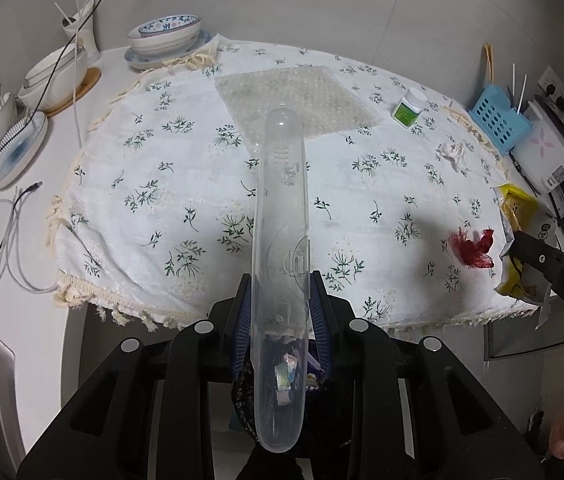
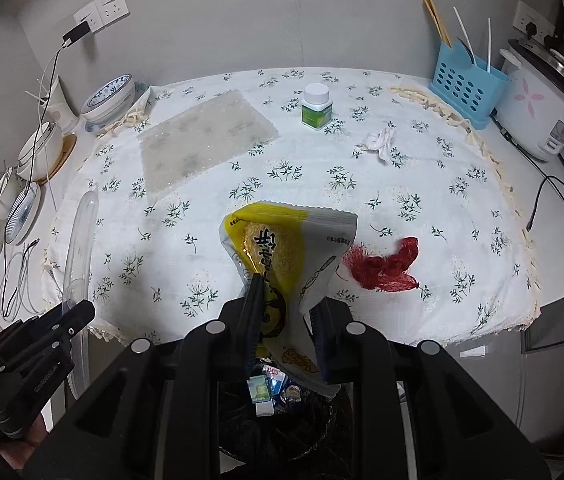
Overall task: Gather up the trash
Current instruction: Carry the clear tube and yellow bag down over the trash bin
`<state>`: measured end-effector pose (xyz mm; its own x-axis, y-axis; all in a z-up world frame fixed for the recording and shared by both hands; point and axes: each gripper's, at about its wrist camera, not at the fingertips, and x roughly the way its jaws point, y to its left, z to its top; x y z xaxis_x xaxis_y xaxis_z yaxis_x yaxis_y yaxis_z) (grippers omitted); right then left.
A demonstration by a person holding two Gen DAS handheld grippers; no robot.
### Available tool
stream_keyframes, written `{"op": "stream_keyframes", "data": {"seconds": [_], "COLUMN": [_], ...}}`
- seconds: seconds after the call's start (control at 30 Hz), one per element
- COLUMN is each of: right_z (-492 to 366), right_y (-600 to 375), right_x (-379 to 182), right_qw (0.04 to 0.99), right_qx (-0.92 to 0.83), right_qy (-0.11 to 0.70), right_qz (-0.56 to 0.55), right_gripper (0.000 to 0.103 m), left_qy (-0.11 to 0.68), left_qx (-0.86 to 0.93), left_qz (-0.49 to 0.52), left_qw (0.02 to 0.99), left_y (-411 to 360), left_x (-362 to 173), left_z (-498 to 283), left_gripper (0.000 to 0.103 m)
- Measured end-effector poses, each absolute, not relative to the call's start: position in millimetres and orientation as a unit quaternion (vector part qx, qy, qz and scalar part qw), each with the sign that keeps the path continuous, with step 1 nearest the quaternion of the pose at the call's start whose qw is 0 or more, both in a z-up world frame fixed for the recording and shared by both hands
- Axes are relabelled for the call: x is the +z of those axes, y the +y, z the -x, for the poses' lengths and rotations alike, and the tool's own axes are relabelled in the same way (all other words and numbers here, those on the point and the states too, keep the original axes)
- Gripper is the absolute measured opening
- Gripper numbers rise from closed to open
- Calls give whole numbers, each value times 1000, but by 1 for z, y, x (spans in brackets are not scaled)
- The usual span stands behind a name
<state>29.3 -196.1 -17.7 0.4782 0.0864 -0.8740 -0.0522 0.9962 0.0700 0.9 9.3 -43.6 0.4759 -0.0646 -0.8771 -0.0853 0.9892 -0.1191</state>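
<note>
2 pieces of trash are off the bench and in a grip. The left hand-held gripper (image 1: 281, 312) is clamped on a long clear plastic case (image 1: 281, 216), which sticks out ahead of its fingers and also runs back beneath them. The right hand-held gripper (image 2: 288, 312) is clamped on a yellow and grey snack bag (image 2: 282, 252), pinched near the bag's middle so its torn top stands up ahead of the fingers. Below both grippers, under the near edge of the bench, sits a dark bin (image 2: 282, 420) with small wrappers (image 2: 262, 394) in it; the lower end of the bag hangs over it.

Ahead of the right hand-held gripper, on the flowered cloth (image 2: 202, 240), a red net (image 2: 386, 266) lies just to the right of the bag. Farther out are a crumpled white tissue (image 2: 380, 142) and a small bottle with a white cap (image 2: 316, 106). A sheet of bubble wrap (image 2: 202, 140) lies ahead and to the left. Stacked bowls (image 2: 112, 96) stand at the far left of the bench, a blue basket (image 2: 468, 86) and a rice cooker (image 2: 542, 108) at the far right.
</note>
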Motion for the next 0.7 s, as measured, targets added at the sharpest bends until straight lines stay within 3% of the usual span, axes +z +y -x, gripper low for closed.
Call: {"op": "stream_keyframes", "data": {"seconds": [0.7], "right_z": [37], "right_y": [-194], "right_x": [-19], "right_qw": [863], "right_qx": [63], "right_qy": [501], "right_qz": [-10], "right_gripper": [21], "left_qy": [516], "left_qx": [-17], "left_qz": [68], "left_qw": [854], "left_y": [-6], "left_x": [-50], "left_z": [70], "left_gripper": [27]}}
